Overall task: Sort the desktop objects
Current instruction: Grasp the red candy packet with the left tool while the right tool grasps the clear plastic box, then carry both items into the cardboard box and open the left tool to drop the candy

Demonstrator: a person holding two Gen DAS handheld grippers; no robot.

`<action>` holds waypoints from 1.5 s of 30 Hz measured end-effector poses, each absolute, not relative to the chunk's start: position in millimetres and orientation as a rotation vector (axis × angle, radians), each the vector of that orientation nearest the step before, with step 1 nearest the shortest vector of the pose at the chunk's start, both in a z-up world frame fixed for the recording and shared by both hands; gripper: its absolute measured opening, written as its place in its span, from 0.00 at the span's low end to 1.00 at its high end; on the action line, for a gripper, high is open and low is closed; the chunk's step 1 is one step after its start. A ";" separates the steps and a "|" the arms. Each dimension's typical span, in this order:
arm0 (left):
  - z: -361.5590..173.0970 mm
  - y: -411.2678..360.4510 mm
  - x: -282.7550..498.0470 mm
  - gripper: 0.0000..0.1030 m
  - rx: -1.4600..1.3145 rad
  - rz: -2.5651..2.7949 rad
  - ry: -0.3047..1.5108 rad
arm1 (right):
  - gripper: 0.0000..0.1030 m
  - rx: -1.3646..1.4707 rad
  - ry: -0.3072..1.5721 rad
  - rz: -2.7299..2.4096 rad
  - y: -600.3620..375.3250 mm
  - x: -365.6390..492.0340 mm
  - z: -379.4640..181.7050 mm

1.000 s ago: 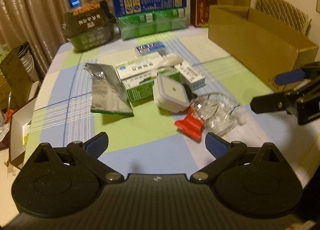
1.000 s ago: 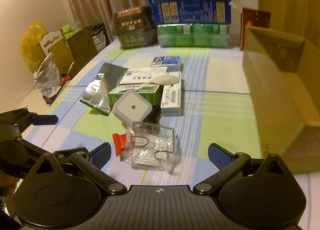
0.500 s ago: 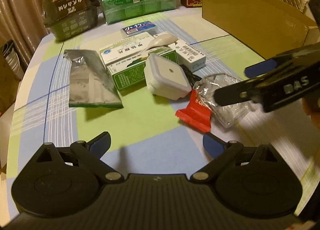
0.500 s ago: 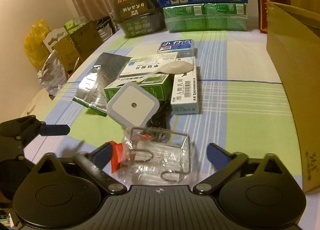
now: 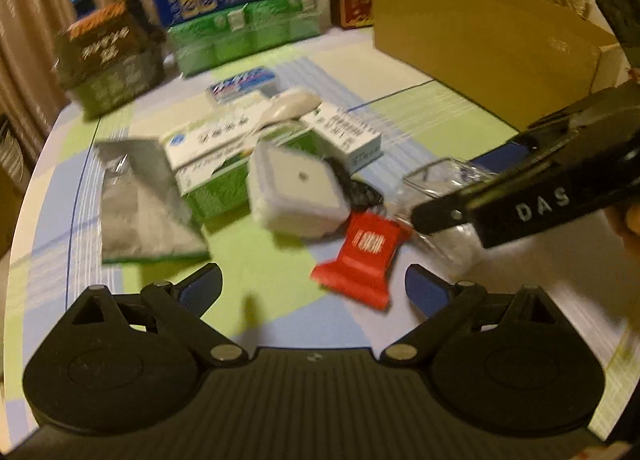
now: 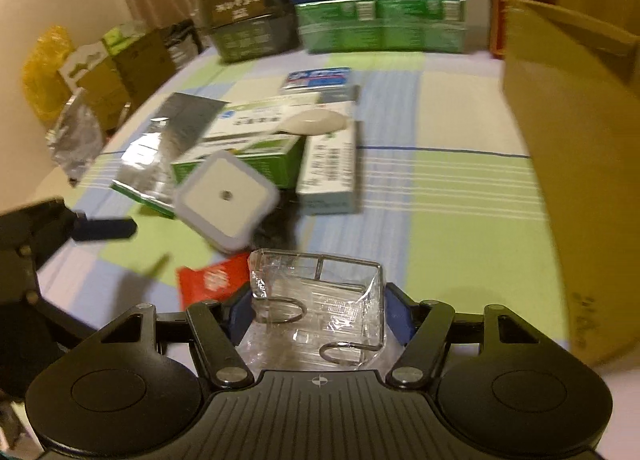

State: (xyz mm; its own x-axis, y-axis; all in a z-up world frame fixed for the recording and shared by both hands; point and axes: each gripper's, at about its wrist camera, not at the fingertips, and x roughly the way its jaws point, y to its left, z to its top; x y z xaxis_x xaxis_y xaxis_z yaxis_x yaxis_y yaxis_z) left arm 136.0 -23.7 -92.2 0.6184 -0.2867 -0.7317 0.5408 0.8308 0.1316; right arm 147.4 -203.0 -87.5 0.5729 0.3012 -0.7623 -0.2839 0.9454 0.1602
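The right gripper [image 6: 318, 314] is closing around the clear plastic pack [image 6: 320, 308] with the red card end [image 6: 208, 280], its blue pads just beside the pack's sides at 6 o'clock of the right wrist view. The left gripper [image 5: 313, 288] is hanging wide open over the checked desk [image 5: 256, 260], its jaws narrowing slightly with nothing between them. Only the left view is showing the red card's [image 5: 366, 256] barcode face, at 5 o'clock of the white square night light [image 5: 298, 190]. Only the right view is showing the pack's wire hooks. The cardboard box [image 6: 572, 164] is standing at 3 o'clock.
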 end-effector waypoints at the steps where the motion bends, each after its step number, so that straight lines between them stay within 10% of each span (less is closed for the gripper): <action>1: -91.8 -27.3 136.4 0.88 0.374 -0.495 0.757 | 0.62 0.020 0.897 0.332 -206.4 146.8 -88.1; 11: -106.4 -51.0 152.3 0.66 0.376 -0.568 0.804 | 0.62 0.002 0.896 0.296 -214.8 148.8 -88.0; 19: -108.2 -50.3 156.0 0.29 0.307 -0.589 0.859 | 0.72 -0.013 0.885 0.297 -211.8 149.6 -90.5; 33: -109.0 -47.7 152.3 0.31 0.276 -0.560 0.866 | 0.80 -0.050 0.889 0.273 -203.0 154.0 -99.3; 35: -108.8 -47.5 152.5 0.31 0.272 -0.559 0.871 | 0.65 -0.060 0.883 0.274 -201.6 153.8 -97.9; 45: -103.5 -52.7 145.1 0.21 0.265 -0.564 0.886 | 0.63 -0.044 0.803 0.239 -206.1 148.6 -82.3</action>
State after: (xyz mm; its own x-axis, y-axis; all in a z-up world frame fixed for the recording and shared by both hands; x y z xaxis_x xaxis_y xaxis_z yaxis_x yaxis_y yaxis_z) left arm 145.1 -52.7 -103.5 0.5000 -0.3535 -0.7906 0.5664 0.8241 -0.0103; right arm 148.6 -206.1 -82.3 0.6693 0.1952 -0.7169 -0.2287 0.9722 0.0511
